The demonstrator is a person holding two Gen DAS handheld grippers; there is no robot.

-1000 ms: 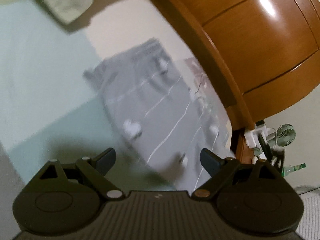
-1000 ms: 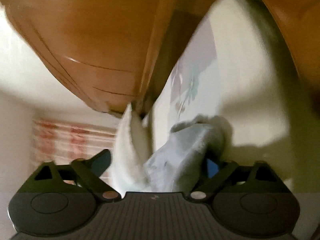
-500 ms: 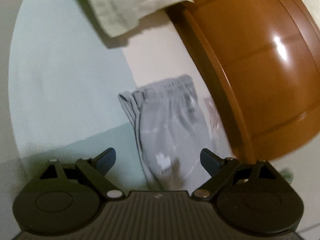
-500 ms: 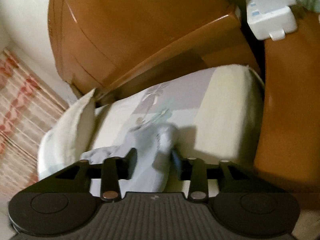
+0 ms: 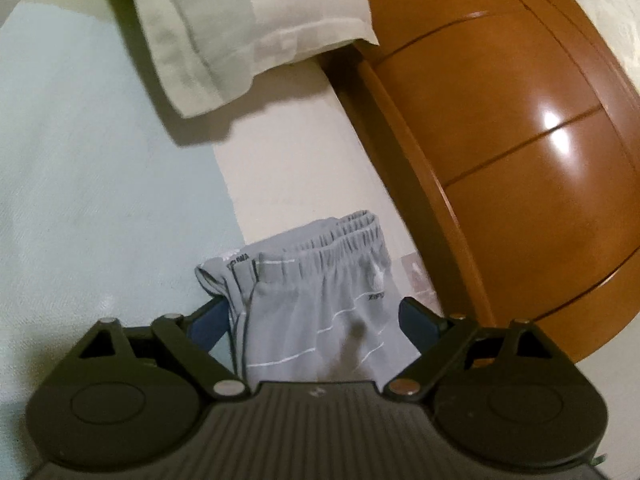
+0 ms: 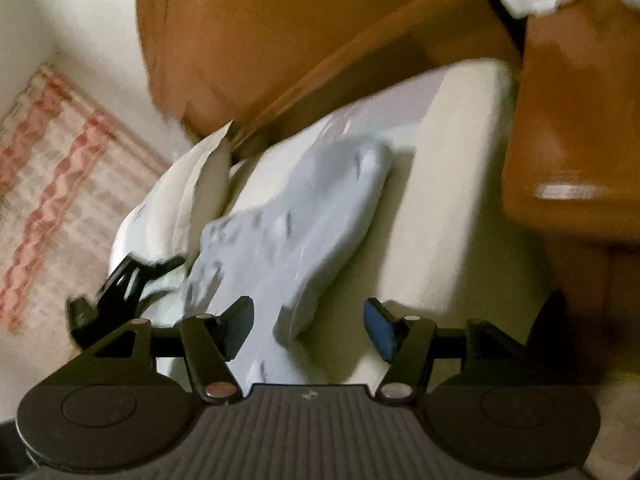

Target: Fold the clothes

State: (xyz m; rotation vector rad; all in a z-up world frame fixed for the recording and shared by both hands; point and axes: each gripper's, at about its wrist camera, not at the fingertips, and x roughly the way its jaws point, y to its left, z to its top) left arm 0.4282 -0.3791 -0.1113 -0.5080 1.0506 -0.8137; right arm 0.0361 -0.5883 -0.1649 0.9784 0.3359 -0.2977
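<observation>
Grey shorts [image 5: 320, 312] folded on the bed [image 5: 100, 200], beside the wooden headboard [image 5: 500, 160], below the pillow [image 5: 240, 28]. Left gripper [image 5: 310, 316] fingers closing, shorts between them, not yet pinched. Right gripper [image 6: 308, 328] fingers opening, shorts' edge between them, unpinched
</observation>
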